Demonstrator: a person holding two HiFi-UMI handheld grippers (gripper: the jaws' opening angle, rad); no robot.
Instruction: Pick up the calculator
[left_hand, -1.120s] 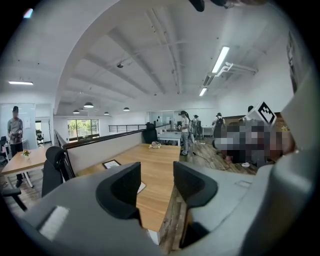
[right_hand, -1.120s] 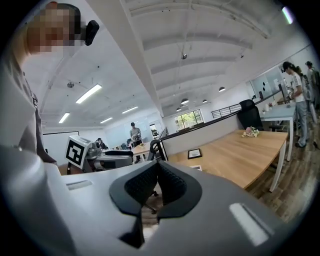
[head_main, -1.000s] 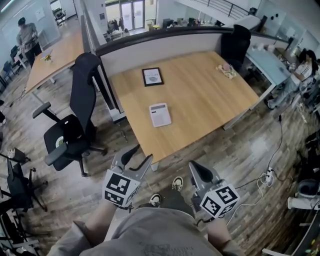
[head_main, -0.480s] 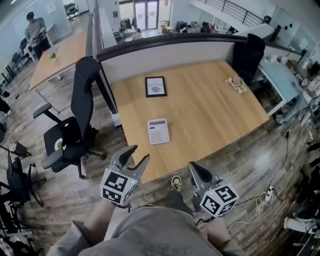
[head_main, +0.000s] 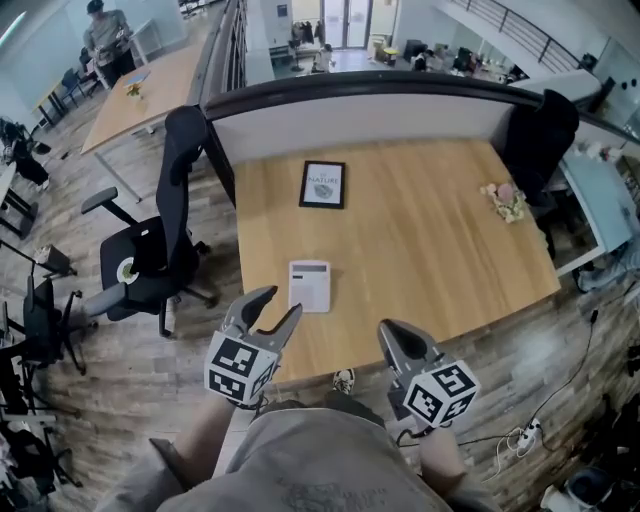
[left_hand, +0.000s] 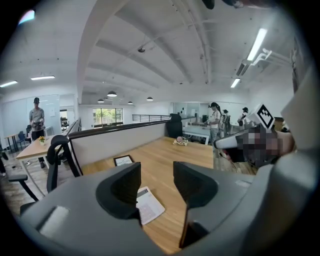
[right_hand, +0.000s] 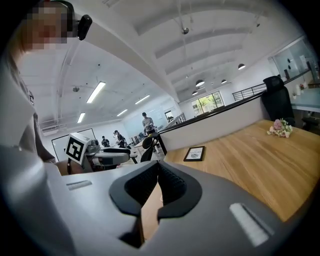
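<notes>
Left gripper (head_main: 282, 303): jaws apart with nothing between them; held above the near edge of the desk (black-and-white square markers on its cube, no lettering).
Right gripper (head_main: 388, 328): jaws together, empty; held level with the left gripper and off to its right, at the same desk edge.
Calculator (head_main: 309, 286): white, flat on the desk, display end pointing away; just ahead of the left gripper's tips and apart from them, ahead and to the left of the right gripper. In the left gripper view it (left_hand: 150, 204) lies beyond the gap, partly hidden by the left jaw. No brand can be read.
Desk (head_main: 440, 260): light wood top, stretching forward from both grippers.
Picture frame (head_main: 323, 184): black, lying flat well beyond the calculator, straight ahead of the left gripper; its white card is headed "NATURE" (the smaller print under it is too fine to read).
Flowers (head_main: 507, 200): small pale bunch, far ahead and to the right of the right gripper.
Office chair (head_main: 160, 240): black, on the floor to the left of the left gripper.
Partition (head_main: 370, 110): pale panel with a dark top rail, along the desk's far side.
</notes>
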